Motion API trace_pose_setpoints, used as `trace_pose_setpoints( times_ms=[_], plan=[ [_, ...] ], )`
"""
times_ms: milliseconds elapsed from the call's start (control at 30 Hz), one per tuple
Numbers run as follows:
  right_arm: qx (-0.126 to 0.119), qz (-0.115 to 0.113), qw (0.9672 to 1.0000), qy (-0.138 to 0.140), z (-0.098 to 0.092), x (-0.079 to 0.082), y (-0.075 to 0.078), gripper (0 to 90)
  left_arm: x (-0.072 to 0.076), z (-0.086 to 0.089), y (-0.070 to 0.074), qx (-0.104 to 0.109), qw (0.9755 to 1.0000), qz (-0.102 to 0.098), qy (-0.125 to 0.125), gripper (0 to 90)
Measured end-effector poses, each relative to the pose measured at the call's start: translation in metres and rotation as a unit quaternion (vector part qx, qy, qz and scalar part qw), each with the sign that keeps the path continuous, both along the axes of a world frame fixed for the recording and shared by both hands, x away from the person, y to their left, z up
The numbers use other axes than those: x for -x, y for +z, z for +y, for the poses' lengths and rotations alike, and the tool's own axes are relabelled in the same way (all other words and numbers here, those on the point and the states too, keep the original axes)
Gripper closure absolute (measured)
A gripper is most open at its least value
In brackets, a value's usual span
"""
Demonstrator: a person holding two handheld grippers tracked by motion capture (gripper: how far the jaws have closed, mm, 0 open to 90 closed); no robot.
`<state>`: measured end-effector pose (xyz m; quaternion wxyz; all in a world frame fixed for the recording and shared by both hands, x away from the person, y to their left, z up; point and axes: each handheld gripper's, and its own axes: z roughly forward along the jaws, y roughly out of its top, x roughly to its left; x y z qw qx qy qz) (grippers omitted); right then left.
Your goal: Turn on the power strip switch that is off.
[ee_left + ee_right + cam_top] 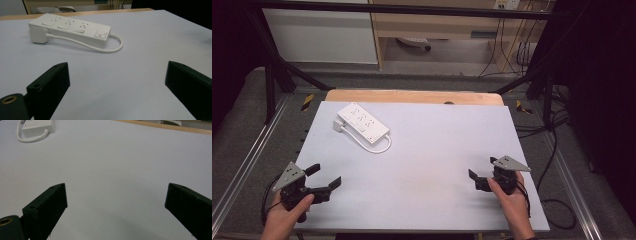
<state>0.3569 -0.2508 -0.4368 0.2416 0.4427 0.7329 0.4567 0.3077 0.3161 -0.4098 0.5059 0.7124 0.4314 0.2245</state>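
High view: a white power strip [362, 123] with its plug and looped cord lies at the far left of the bench [437, 165]. Left claw [326, 176] and right claw [481, 174] hover near the front edge, both wide, empty. Likely approach stage; next, reach toward the strip.

white power strip [362, 122], pale grey table [437, 165]

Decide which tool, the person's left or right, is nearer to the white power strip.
Left. The left tool sits at the table's near left edge, below the power strip. The right tool is at the near right, much farther across the table.
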Motion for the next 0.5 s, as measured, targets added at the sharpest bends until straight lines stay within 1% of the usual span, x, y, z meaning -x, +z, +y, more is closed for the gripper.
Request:
trace_pose_setpoints(
  times_ms=[167,400,500],
  plan=[
    [0.003,-0.002,1.0000,0.002,0.0001,0.0003,0.0001,4.5,0.0002,-0.0009,0.0006,0.000,1.0000,-0.003,-0.002,6.0],
    [0.006,0.002,1.0000,-0.003,0.0024,0.0005,0.0001,3.7,-0.0003,-0.0017,0.0021,0.002,0.9999,-0.005,-0.012,6.0],
    [0.002,0.003,1.0000,-0.006,0.0039,0.0015,0.0006,3.3,-0.0020,-0.0025,0.0034,0.009,0.9999,-0.006,-0.009,6.1]
  ],
)
